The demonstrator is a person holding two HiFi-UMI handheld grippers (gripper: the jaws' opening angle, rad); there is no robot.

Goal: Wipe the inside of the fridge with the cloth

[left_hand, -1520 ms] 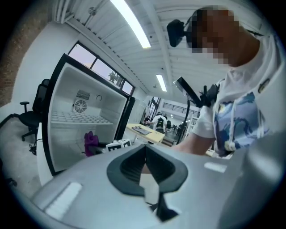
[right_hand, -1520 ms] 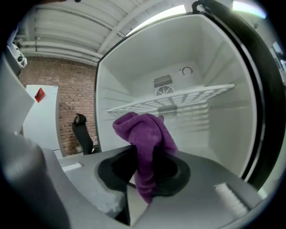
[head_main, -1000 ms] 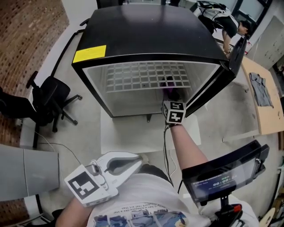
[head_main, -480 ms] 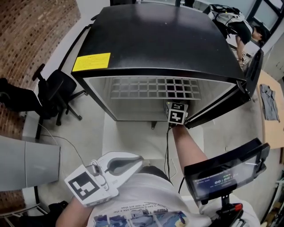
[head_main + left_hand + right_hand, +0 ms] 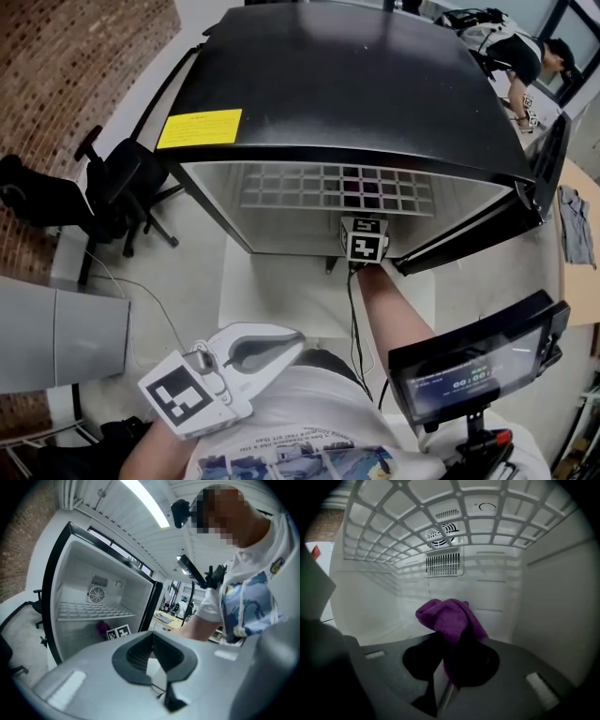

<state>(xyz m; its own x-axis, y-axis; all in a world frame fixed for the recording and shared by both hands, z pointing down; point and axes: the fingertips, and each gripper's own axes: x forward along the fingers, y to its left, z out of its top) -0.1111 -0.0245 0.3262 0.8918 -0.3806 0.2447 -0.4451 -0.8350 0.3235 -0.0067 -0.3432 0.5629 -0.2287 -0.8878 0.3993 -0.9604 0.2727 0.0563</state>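
Observation:
The black fridge [image 5: 347, 84] stands open, its white inside [image 5: 384, 597] lit. My right gripper [image 5: 449, 644] reaches into the space under the wire shelf [image 5: 440, 513] and is shut on a bunched purple cloth [image 5: 450, 618]. The cloth hangs just above the fridge floor, near the right wall. In the head view only the right gripper's marker cube [image 5: 366, 242] shows at the fridge mouth, with the purple cloth [image 5: 359, 192] visible through the shelf grid. My left gripper [image 5: 298, 339] is held low by the person's torso, shut, with nothing in it.
The fridge door [image 5: 548, 173] swings out to the right. A black office chair [image 5: 112, 202] stands left of the fridge and a grey bin [image 5: 56, 337] nearer left. A screen with a timer [image 5: 478, 361] sits at lower right. Another person [image 5: 525, 56] bends at the back right.
The head view has shifted a little over the fridge top. My right gripper stays inside the fridge with the cloth. The left gripper has not moved.

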